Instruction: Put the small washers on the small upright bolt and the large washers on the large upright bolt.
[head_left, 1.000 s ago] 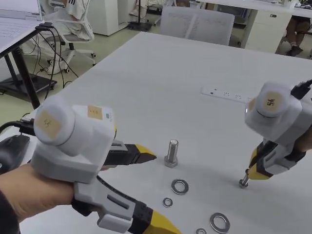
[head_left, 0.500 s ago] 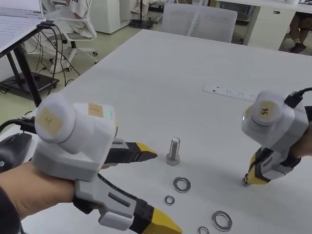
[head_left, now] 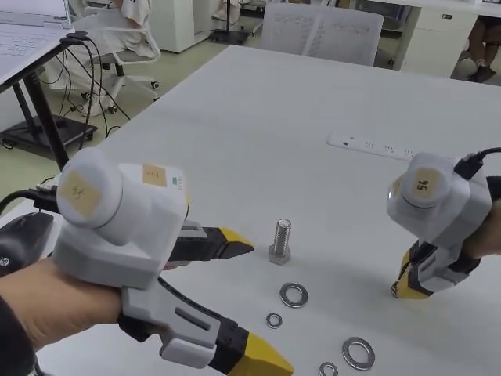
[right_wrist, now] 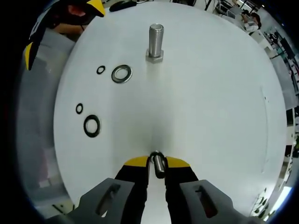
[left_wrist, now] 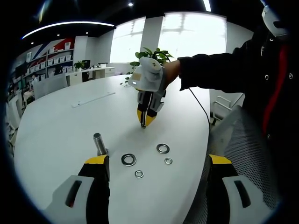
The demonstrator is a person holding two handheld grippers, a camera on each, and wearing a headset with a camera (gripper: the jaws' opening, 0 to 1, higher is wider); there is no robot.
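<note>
Evidently the step in hand is standing the small bolt on its head.

Head view: the right claw (head_left: 405, 291) points down with its tips at the table (head_left: 258, 141). The large bolt (head_left: 280, 239) stands well off to its left, just beyond the upper tip of the left claw (head_left: 266, 308). The left claw's jaws are spread wide with nothing between them. A round sticker on the right claw bears a handwritten number, perhaps 56. The left claw's sticker is too scrawled to read.

Left gripper view: two large washers (left_wrist: 129, 159) and two small washers (left_wrist: 139, 174) lie flat between the spread jaws and the right claw ahead.

Right gripper view: the jaws are clamped on the small bolt (right_wrist: 158, 164), whose end shows between the yellow tips.

To do this well, I judge, seat the head flat, keep the shank plumb, then let go slowly without dragging.
</note>
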